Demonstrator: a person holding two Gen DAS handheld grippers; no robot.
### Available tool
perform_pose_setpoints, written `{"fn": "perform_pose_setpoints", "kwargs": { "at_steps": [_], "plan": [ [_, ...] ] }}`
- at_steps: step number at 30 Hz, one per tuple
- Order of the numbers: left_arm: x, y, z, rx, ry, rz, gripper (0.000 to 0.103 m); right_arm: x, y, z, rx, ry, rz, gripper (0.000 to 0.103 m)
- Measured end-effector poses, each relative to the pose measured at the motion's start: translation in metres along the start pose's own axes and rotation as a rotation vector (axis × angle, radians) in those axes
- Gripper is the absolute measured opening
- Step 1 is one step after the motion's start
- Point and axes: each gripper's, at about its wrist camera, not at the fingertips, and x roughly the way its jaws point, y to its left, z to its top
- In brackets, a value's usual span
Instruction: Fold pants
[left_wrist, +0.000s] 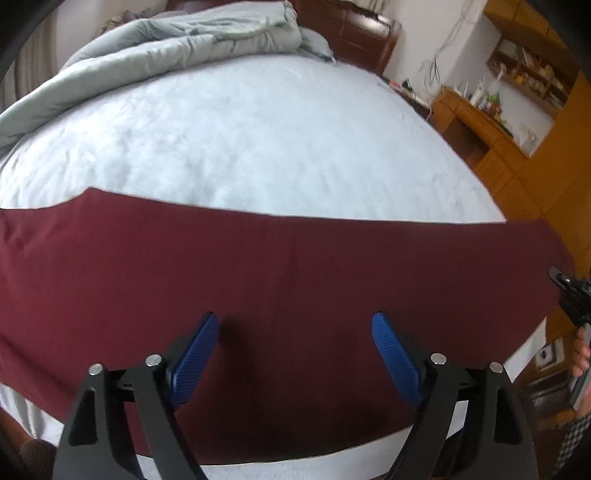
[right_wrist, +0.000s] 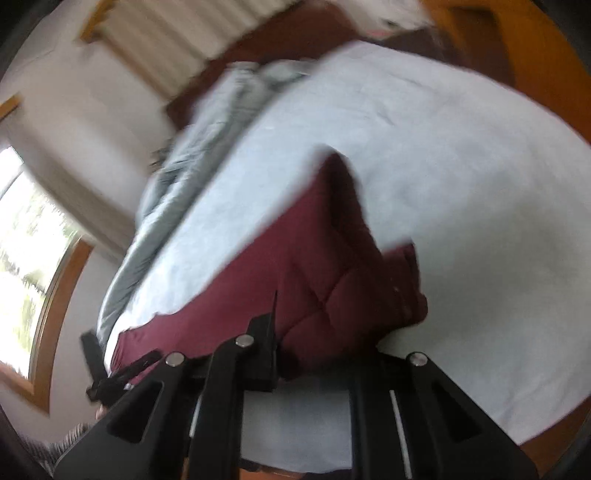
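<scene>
Dark red pants (left_wrist: 295, 266) lie flat in a long band across the near edge of the pale bed (left_wrist: 240, 140). My left gripper (left_wrist: 295, 325) hovers over their middle, open, its blue pads (left_wrist: 195, 354) wide apart with nothing between them. At the far right edge the right gripper (left_wrist: 572, 299) shows beside the pants' end, with a hand (left_wrist: 581, 350) below it. The right wrist view is blurred. There my right gripper (right_wrist: 317, 350) is shut on the pants (right_wrist: 314, 266), whose end bunches up and rises off the bed (right_wrist: 443, 147). Cloth hides one finger.
A rumpled grey duvet (left_wrist: 166, 48) is piled at the far side of the bed. A wooden desk and shelves (left_wrist: 476, 122) stand beyond the bed's right side. A window (right_wrist: 29, 258) shows on the wall in the right wrist view.
</scene>
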Motion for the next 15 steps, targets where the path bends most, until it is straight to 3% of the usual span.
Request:
{"fn": "perform_pose_setpoints", "kwargs": {
  "at_steps": [3,4,8,12,15],
  "plan": [
    [0.039,0.005,-0.011,-0.004,0.1,0.037,0.086,0.043,-0.052,-0.016,0.098,0.13,-0.147,0.013],
    [0.046,0.004,-0.013,0.02,0.094,0.055,0.086,0.057,-0.065,-0.026,0.127,0.172,-0.145,0.013],
    [0.043,-0.003,-0.013,0.061,0.074,0.056,0.093,0.046,-0.076,-0.031,0.181,0.133,-0.077,0.02],
    [0.04,-0.005,-0.009,0.016,0.072,-0.009,0.094,0.036,-0.076,-0.034,0.184,0.126,-0.078,0.039],
    [0.058,-0.007,-0.011,0.059,0.102,0.005,0.098,0.041,-0.086,-0.037,0.235,0.123,-0.072,0.036]
  ]
}}
